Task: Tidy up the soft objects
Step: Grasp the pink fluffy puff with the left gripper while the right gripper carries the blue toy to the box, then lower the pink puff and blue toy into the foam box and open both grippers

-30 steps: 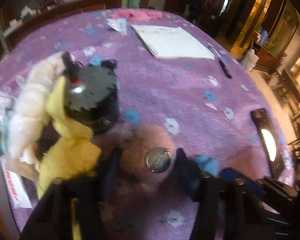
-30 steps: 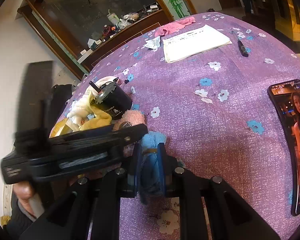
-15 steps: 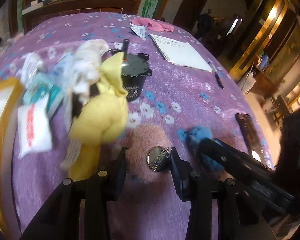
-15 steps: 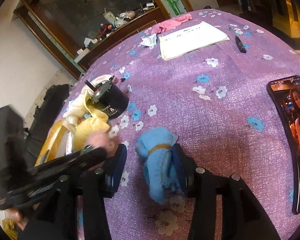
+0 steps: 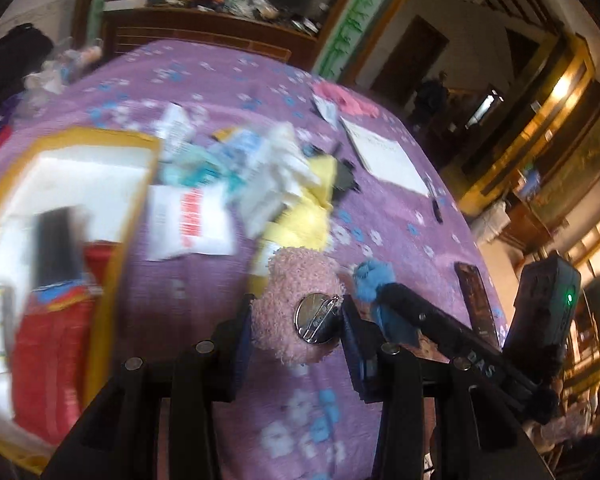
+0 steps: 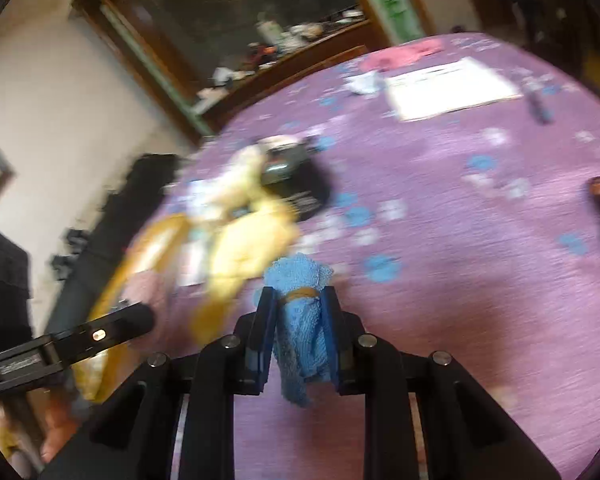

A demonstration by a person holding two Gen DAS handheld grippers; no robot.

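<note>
My left gripper (image 5: 296, 320) is shut on a pink fluffy pom-pom (image 5: 284, 300) with a round metal pin back (image 5: 316, 320), held above the purple flowered tablecloth (image 5: 220, 280). My right gripper (image 6: 298, 308) is shut on a blue towel bundle (image 6: 300, 320) tied with a brown band, also lifted; it shows in the left wrist view (image 5: 374, 276). A yellow soft cloth (image 6: 252, 240) and a white fluffy piece (image 5: 284, 172) lie by a black round motor (image 6: 296, 184).
A yellow-rimmed tray (image 5: 112, 184) holding red and white packets sits at the left. White packets (image 5: 188, 220), a white paper pad (image 6: 448, 88), a pen (image 6: 538, 104), a pink cloth (image 6: 404, 52) and a phone (image 5: 476, 300) lie on the table.
Both grippers have lifted and swung left toward the tray. The right gripper, open around the blue bundle half a second ago, has shut on it. The left gripper keeps the pink pom-pom.
</note>
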